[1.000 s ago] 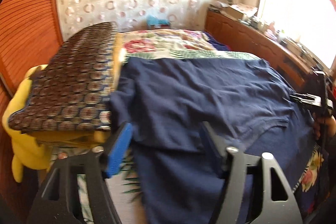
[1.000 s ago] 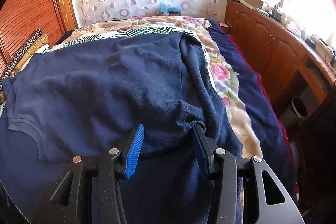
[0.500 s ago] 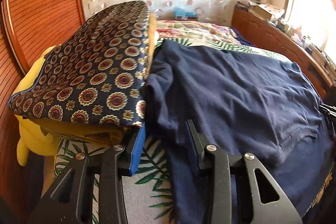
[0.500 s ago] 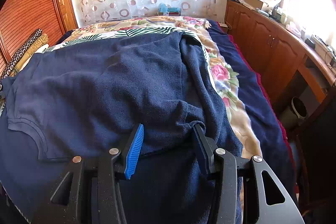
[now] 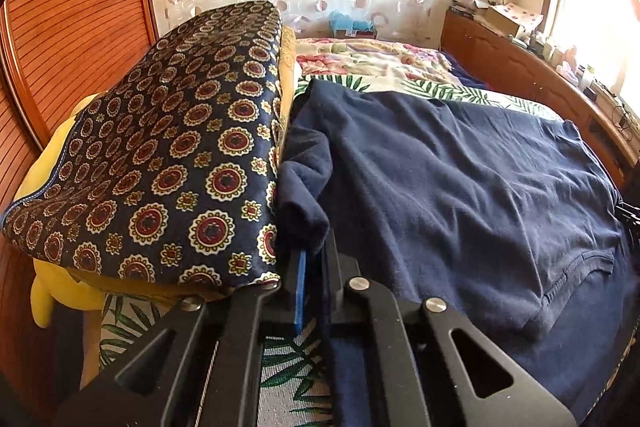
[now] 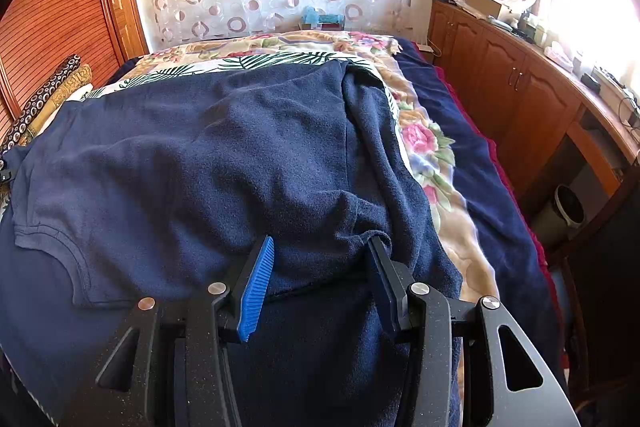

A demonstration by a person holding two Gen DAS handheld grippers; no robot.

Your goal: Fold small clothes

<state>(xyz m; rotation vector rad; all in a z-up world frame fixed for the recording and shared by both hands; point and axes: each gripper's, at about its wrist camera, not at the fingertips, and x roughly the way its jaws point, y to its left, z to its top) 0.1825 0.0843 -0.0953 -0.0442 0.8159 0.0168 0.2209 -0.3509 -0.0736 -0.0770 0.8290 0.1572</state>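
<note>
Left gripper point(image 5: 314, 259) closed tight, navy shirt point(image 5: 460, 187) sleeve pinched between pads; right gripper point(image 6: 322, 267) held half open, shirt fold bunched between fingers, grip unclear

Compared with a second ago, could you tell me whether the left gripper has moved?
Yes. The left gripper has moved toward the patterned cushion, which now looms beside it, and its jaws have just been closing on the navy shirt's sleeve.

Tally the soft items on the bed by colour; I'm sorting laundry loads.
Navy: 1, the shirt
Navy patterned: 1, the medallion cushion
Yellow: 1, the plush toy
Floral or leaf print: 1, the bedspread
Total: 4
</note>
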